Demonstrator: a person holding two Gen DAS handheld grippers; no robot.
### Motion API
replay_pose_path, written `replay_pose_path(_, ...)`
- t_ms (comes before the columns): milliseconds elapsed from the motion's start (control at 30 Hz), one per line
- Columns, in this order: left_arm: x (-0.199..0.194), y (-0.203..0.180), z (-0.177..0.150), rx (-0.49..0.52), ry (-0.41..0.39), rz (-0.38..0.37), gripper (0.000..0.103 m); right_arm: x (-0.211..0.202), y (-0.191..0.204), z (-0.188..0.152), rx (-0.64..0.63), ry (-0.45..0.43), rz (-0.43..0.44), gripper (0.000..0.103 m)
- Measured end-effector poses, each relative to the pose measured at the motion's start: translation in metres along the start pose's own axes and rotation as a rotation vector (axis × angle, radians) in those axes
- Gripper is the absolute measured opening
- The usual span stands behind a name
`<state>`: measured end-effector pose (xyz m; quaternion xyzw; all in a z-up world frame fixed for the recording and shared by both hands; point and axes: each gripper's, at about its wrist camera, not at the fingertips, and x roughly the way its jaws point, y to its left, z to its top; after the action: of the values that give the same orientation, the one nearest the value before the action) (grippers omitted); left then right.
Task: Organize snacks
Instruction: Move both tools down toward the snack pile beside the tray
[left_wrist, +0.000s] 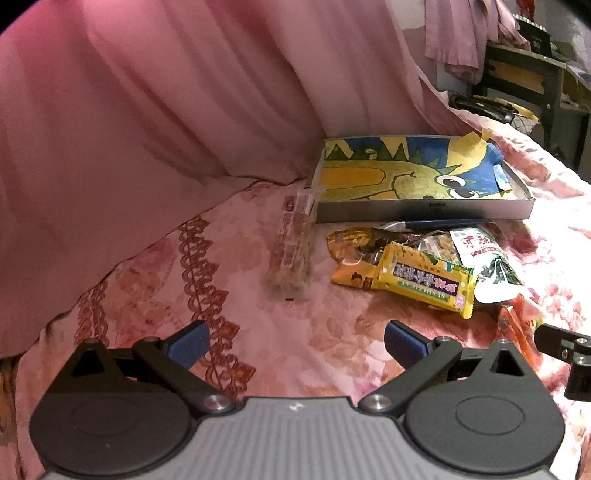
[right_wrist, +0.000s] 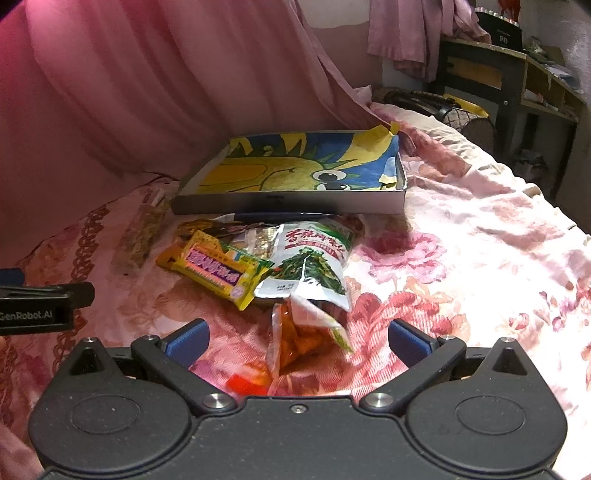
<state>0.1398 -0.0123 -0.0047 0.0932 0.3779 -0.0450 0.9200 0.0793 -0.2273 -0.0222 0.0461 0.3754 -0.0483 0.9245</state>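
A shallow grey box lined with a yellow and blue cartoon drawing lies on a pink floral bedspread. In front of it is a small heap of snack packets: a yellow bar packet, a white and green packet and an orange packet. A clear-wrapped bar lies apart to the left. My left gripper is open above bare bedspread, short of the clear bar. My right gripper is open, with the orange packet lying between its fingers.
A pink curtain hangs along the left and back. A dark shelf unit and a black bag stand past the bed's far right. Bedspread to the right of the heap is bare. The other gripper's body shows at the left edge.
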Motion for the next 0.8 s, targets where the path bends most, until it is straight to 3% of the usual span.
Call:
replay_pose_path(367, 0.028, 0.0, 0.017, 0.026, 0.004, -0.025, 0.103, 0.029, -0.004, 0.001, 0.063, 0.027, 0.018, 0.103)
replay_pose_path(800, 0.055, 0.007, 0.023, 0.048, 0.02, -0.056, 0.103, 0.059, 0.009, -0.004, 0.031, 0.04, 0.049, 0.103)
